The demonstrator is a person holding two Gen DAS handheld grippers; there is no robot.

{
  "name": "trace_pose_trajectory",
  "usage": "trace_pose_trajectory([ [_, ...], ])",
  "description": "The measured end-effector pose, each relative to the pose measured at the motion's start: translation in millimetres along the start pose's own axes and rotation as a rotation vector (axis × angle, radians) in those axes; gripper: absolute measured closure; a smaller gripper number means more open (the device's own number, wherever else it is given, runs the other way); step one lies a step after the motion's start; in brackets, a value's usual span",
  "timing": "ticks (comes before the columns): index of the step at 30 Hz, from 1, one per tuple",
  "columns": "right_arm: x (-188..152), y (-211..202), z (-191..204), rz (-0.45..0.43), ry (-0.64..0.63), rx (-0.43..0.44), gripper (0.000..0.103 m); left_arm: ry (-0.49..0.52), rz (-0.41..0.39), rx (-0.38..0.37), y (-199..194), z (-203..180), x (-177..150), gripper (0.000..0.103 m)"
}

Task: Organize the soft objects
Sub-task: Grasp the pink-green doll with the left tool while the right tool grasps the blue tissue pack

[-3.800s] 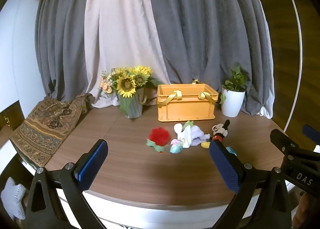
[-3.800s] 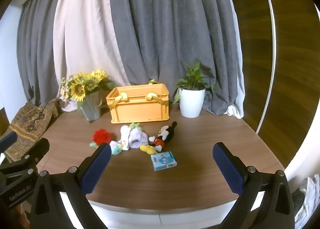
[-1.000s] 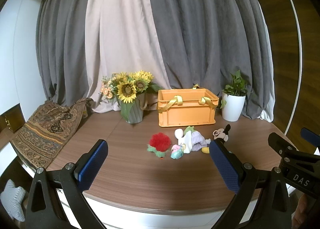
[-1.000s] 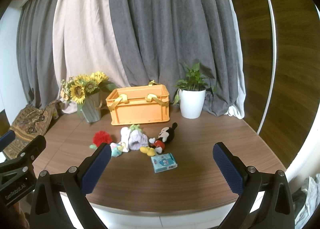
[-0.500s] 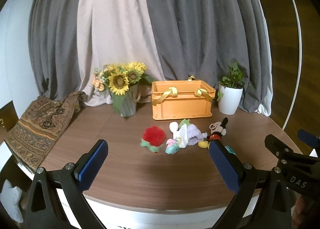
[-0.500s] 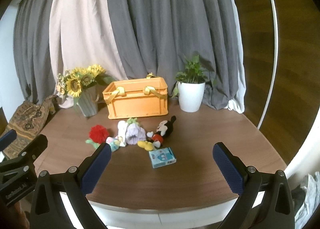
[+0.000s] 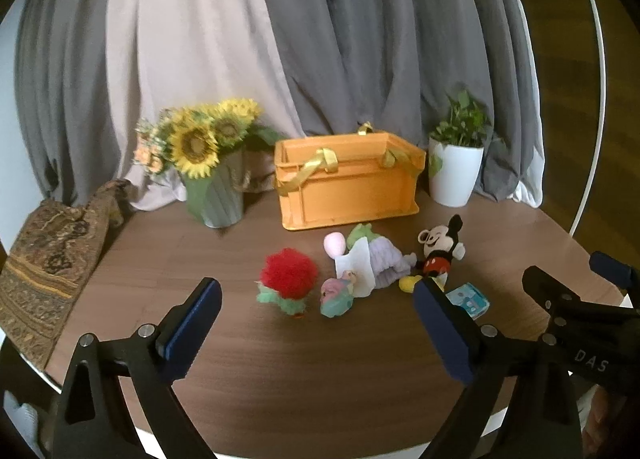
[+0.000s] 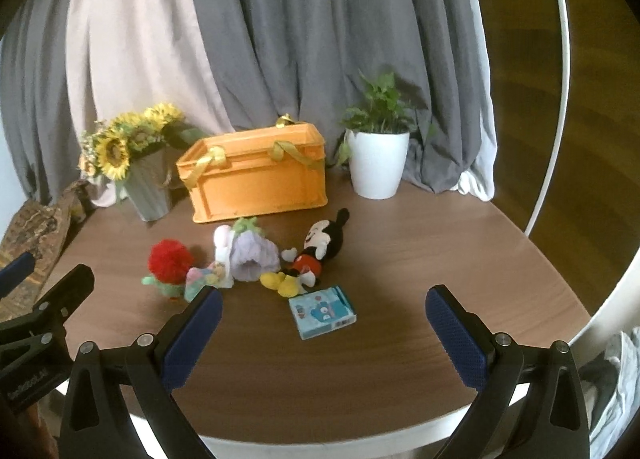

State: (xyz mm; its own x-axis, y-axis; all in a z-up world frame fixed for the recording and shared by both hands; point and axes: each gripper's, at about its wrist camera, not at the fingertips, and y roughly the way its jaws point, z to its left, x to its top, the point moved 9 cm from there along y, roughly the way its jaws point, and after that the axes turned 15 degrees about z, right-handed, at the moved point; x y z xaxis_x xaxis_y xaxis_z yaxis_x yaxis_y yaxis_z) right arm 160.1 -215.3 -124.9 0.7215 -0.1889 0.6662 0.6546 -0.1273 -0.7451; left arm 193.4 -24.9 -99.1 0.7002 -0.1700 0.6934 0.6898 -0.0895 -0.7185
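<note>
Several soft toys lie in a row mid-table: a red pompom flower, a small pastel doll, a lilac and white plush and a Mickey Mouse plush. An orange crate with yellow ribbon handles stands behind them. A small blue packet lies in front of Mickey. My left gripper and right gripper are both open and empty, held above the table's near edge.
A sunflower vase stands left of the crate, a white potted plant right of it. A patterned cloth drapes the left table edge. Curtains hang behind. The round table's rim is just below my grippers.
Both grippers have moved forward and tilted down toward the toys, which now look larger and nearer. Jaws stay open. No object on the table has moved.
</note>
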Motion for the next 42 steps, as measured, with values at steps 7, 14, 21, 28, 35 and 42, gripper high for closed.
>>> trace_pose_trajectory([
  [7,3,44,-1,0.034,0.004,-0.037,0.000,0.040,0.050,-0.024,51,-8,2,0.012],
  [14,-4,83,-1,0.093,-0.002,-0.053,0.000,0.078,0.090,-0.037,94,-16,3,0.020],
  [21,-12,119,2,0.148,-0.007,-0.072,0.000,0.104,0.133,-0.056,134,-20,-2,0.026],
  [28,-14,154,-2,0.188,-0.001,-0.107,0.000,0.126,0.173,-0.071,164,-24,-4,0.030],
  [35,-15,176,-3,0.217,0.004,-0.105,0.000,0.132,0.212,-0.098,186,-26,-6,0.039],
  [42,-14,186,-1,0.230,0.000,-0.109,0.001,0.141,0.238,-0.123,199,-28,-5,0.049],
])
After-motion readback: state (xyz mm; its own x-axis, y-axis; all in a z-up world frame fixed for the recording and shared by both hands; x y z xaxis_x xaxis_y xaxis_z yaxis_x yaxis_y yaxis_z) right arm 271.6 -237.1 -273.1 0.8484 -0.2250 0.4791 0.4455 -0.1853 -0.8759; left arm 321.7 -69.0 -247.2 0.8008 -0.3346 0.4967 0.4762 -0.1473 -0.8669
